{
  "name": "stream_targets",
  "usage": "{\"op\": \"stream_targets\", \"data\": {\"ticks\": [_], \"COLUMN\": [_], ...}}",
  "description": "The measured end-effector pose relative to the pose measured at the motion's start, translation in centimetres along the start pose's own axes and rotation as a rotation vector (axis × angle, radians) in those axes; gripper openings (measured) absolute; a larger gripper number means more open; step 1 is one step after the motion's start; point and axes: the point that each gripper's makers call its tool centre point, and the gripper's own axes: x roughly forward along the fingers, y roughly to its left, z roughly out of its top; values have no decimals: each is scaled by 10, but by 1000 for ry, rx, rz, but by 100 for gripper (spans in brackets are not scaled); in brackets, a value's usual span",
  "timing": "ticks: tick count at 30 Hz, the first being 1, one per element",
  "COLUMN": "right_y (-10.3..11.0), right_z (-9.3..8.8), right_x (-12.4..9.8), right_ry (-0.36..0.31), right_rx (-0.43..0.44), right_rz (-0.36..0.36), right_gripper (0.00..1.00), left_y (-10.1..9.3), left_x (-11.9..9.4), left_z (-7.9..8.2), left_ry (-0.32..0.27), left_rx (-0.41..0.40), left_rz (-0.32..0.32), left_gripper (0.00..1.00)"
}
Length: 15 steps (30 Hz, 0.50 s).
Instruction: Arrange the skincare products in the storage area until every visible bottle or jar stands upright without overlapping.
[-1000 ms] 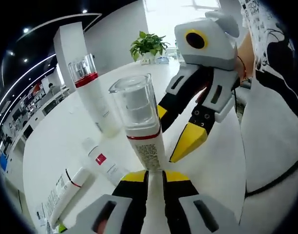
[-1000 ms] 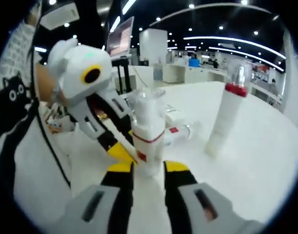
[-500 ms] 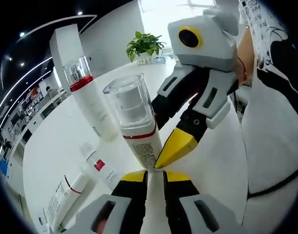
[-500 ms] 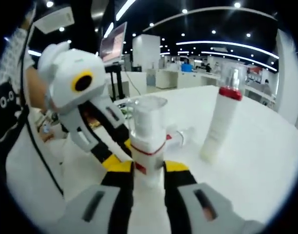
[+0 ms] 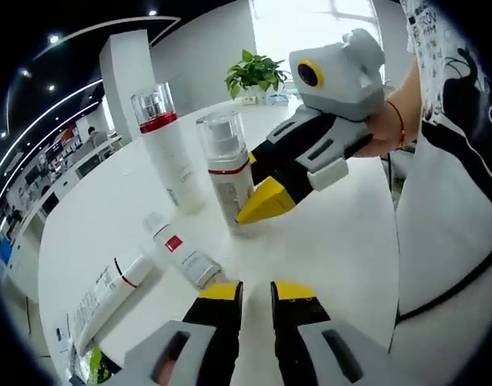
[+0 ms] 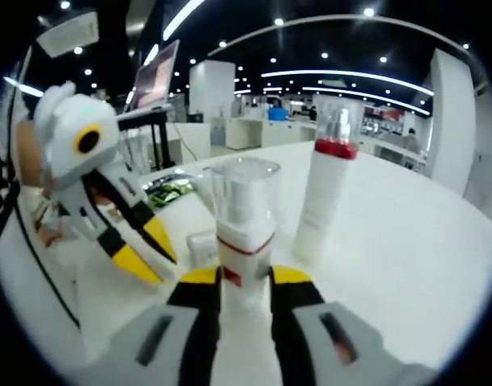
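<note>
Right tool (image 6: 244, 277) clamps pump bottle (image 6: 244, 233) upright on white surface (image 5: 342, 241) – just beside tall red-banded bottle (image 5: 167, 145), also standing. Left tool (image 5: 254, 291) narrow, empty, hangs clear. Two tubes (image 5: 182, 256) – (image 5: 109, 293) lie flat, left to raise.

A large open-plan office or showroom: a black ceiling with strip lights (image 6: 350, 76) and spotlights, rows of desks (image 6: 254, 133) beyond the white tabletop (image 5: 342, 241), a monitor (image 6: 153, 76), a potted plant (image 5: 258, 74) at the tabletop's far edge.
</note>
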Motion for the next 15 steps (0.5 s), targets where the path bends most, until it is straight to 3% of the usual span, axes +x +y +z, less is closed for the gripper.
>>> {"op": "stream_targets", "data": {"ticks": [15], "right_y": [-21], "right_z": [3], "right_x": [10], "right_ry": [-17], "right_rx": [47], "right_rz": [-127], "right_gripper": [22], "left_y": [9], "left_x": [-13], "left_z": [-7], "left_ry": [10], "left_rx": [-39], "left_rz": [51], "left_gripper": [15]}}
